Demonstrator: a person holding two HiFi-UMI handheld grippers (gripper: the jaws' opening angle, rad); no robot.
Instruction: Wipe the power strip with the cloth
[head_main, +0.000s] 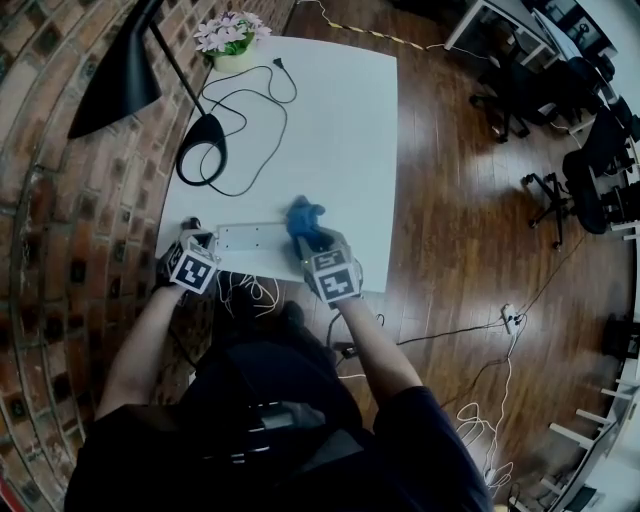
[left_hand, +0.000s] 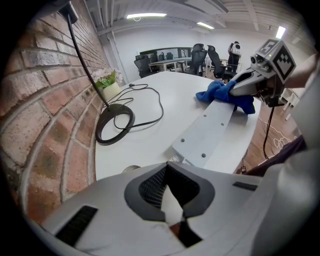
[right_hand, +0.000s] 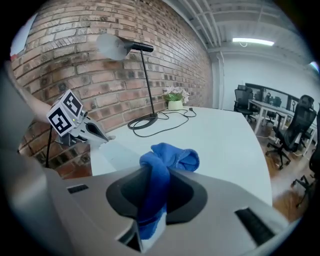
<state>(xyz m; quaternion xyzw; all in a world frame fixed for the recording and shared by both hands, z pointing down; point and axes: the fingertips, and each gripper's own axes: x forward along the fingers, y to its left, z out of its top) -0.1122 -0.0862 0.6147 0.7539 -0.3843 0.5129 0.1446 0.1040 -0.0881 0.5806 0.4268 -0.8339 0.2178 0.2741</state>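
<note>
A white power strip (head_main: 248, 237) (left_hand: 207, 132) lies along the near edge of the white table (head_main: 330, 120). My right gripper (head_main: 312, 243) (right_hand: 150, 210) is shut on a bunched blue cloth (head_main: 303, 215) (right_hand: 167, 157), which rests on the strip's right end. In the left gripper view that cloth (left_hand: 220, 95) bulges past the right gripper (left_hand: 236, 90). My left gripper (head_main: 202, 240) (left_hand: 172, 212) is shut at the strip's left end, tilted steeply down. A thin white sliver shows between its pads; I cannot tell what it is. The right gripper view shows the left gripper (right_hand: 97, 134) by the strip (right_hand: 117, 152).
A black lamp stands on a ring base (head_main: 203, 150) at the table's left, its black cable (head_main: 255, 100) looping across the top. A flower pot (head_main: 232, 35) sits at the far corner. A brick wall (head_main: 60, 220) runs along the left. Office chairs (head_main: 520, 90) and loose cords (head_main: 500, 320) are on the wooden floor.
</note>
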